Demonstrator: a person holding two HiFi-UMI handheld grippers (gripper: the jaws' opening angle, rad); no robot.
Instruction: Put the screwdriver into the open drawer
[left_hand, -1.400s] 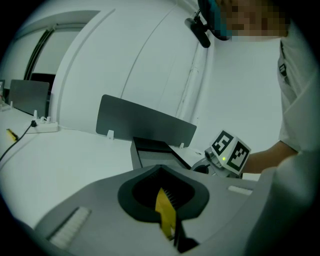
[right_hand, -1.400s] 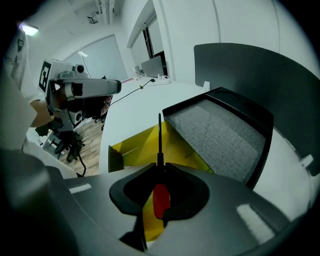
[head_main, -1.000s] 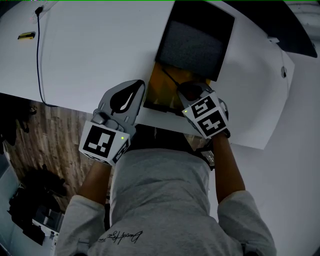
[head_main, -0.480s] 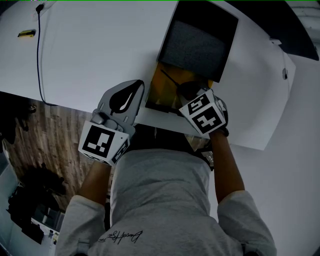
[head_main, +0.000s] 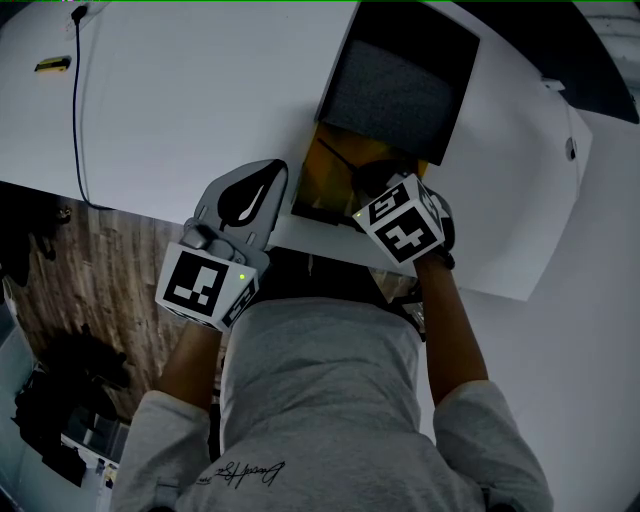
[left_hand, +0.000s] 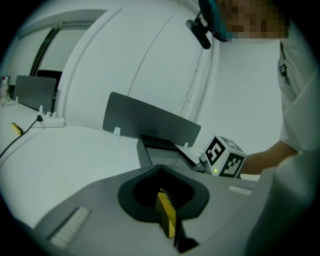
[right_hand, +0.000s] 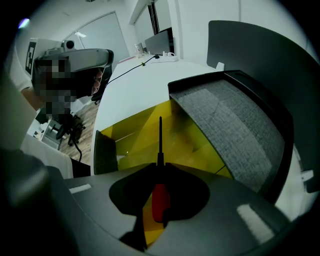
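- The right gripper (head_main: 375, 190) pinches a slim red-handled screwdriver (right_hand: 160, 150) by its handle. The dark shaft points to twelve o'clock over the open yellow-lined drawer (right_hand: 192, 142), which is set in a white table (head_main: 180, 110).
- The tool sits over the drawer's yellow interior; whether its tip touches anything cannot be told.
- At nine o'clock of it, the left gripper (left_hand: 165, 217) hovers at the table edge, yellow pads pressed together on nothing.
- The screwdriver looks light and rigid and may pivot in so narrow a pinch. The thicker handle is the sound hold; the smooth shaft is likely slippery.
- No brand shows on the tool. Script on the person's grey shirt (head_main: 320, 400) is too small to read.
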